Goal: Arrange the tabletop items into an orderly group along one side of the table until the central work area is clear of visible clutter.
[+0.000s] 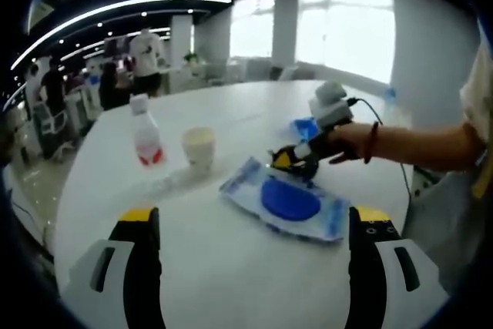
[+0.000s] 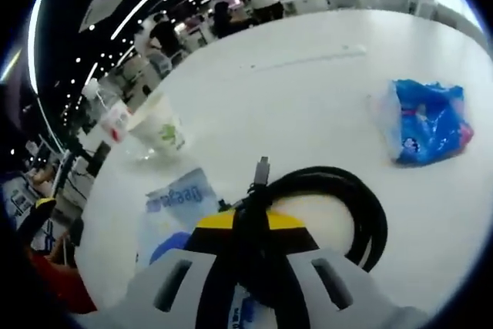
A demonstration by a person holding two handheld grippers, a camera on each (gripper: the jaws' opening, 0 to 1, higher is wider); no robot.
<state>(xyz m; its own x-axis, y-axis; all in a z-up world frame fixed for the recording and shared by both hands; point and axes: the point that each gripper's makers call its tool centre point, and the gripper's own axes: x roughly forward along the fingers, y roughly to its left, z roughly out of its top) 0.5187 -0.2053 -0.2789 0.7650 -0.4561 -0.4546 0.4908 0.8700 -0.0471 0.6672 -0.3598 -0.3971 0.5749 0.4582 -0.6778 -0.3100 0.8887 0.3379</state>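
In the left gripper view my left tongs stood wide apart over the white bench, holding nothing. Just past them lay a flat blue and white wipes pack, and at its far edge my right tongs came in from the right, carried by a hand with a red band at the wrist. In the right gripper view those right tongs were pressed together on a coiled black cable, its plug end sticking up just beyond the yellow tips, with the wipes pack directly beneath and to the left. Further back in the left gripper view a paper cup stood upright beside a small clear bottle with a red label and white cap, the two near each other but apart. A crumpled blue plastic bag lay well off to the right on the bench. Beyond the bench edge, people stood among desks under ceiling lights.
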